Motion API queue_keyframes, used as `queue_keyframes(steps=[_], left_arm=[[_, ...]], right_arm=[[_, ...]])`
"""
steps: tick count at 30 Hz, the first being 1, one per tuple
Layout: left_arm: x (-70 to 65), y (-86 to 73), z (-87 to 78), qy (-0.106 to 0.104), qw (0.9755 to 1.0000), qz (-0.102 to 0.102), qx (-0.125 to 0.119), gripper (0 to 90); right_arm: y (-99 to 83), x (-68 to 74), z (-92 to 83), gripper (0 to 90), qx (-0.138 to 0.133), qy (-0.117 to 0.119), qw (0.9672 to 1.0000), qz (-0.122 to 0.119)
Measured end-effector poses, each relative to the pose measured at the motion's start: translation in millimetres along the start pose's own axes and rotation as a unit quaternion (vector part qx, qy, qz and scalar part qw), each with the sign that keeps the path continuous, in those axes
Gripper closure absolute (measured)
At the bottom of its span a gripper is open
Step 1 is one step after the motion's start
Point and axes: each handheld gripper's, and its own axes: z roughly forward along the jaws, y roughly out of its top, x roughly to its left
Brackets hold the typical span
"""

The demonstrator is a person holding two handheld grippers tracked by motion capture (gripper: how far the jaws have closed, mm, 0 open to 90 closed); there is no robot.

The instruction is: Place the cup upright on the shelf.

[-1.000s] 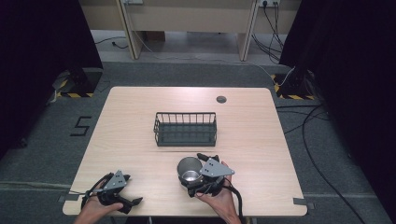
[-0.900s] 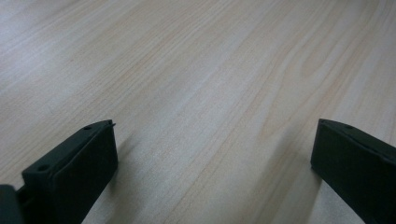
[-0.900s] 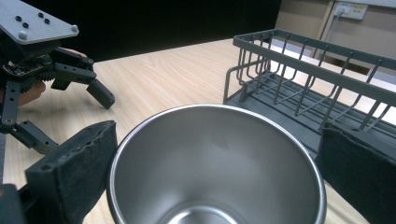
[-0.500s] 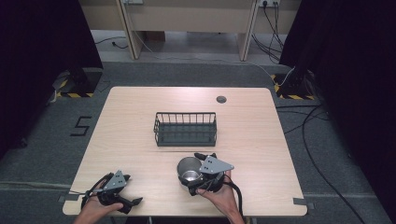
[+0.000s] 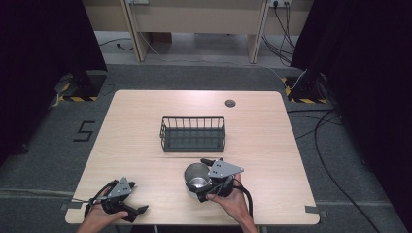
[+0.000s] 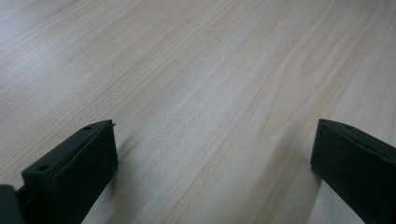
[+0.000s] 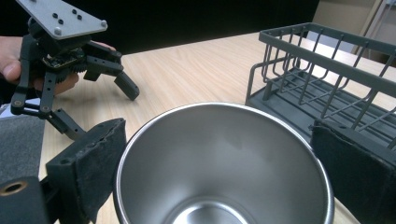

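Step in hand: grasp of cup (image 5: 197, 177), upright near tabletop's front edge, rack (image 5: 193, 134) just behind. Right gripper (image 7: 219, 168) fingers straddle cup, contact uncertain, grip not confirmed. Left gripper (image 5: 127, 206) idle at front-left corner, fingers open, empty. Next move, judged: close, lift, carry to rack.

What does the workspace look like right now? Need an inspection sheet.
Surface: light wooden table, with a round dark grommet near the far edge.
Job's things: steel cup upright on the table, mouth open, apparently empty; dark wire basket beyond it, empty.
Clutter: nothing seen.
Grippers: right claw straddles the cup, one jaw each side; contact cannot be told. Left claw is open over bare wood near the front left corner.
Cables: a black cable trails from the right claw; more lie on the floor at right.
Surroundings: grey floor, black curtains both sides, a painted 5 on the floor at left.
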Motion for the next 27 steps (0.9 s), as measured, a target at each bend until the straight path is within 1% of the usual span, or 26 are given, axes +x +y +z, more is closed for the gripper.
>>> queue_keyframes(steps=[6,9,12,16,18,23,27], left_arm=[[0.0,0.0,0.0,0.000,1.0000,0.000,0.000,0.0],[-0.1,0.0,0.0,0.000,1.0000,0.000,0.000,0.0],[0.0,0.0,0.0,0.000,1.0000,0.000,0.000,0.0],[0.0,0.0,0.0,0.000,1.0000,0.000,0.000,0.0],[0.0,-0.1,0.0,0.000,1.0000,0.000,0.000,0.0],[0.0,0.0,0.0,0.000,1.0000,0.000,0.000,0.0],[-0.1,0.0,-0.1,0.000,1.0000,0.000,0.000,0.0]], right_arm=[[4.0,0.5,-2.6,6.2,-0.011,0.002,0.9999,-0.003],[9.0,-0.8,-5.0,6.2,-0.010,-0.005,0.9999,-0.008],[13.0,-2.9,-7.3,6.3,-0.010,-0.007,0.9999,-0.009],[19.1,-8.1,-9.1,6.2,-0.016,-0.009,0.9998,-0.006],[24.2,-11.0,-9.6,6.3,-0.012,-0.011,0.9999,-0.005],[35.3,-18.5,-9.8,6.3,-0.011,-0.016,0.9998,-0.005],[46.7,-25.5,-10.4,6.3,-0.018,-0.017,0.9997,-0.001]])
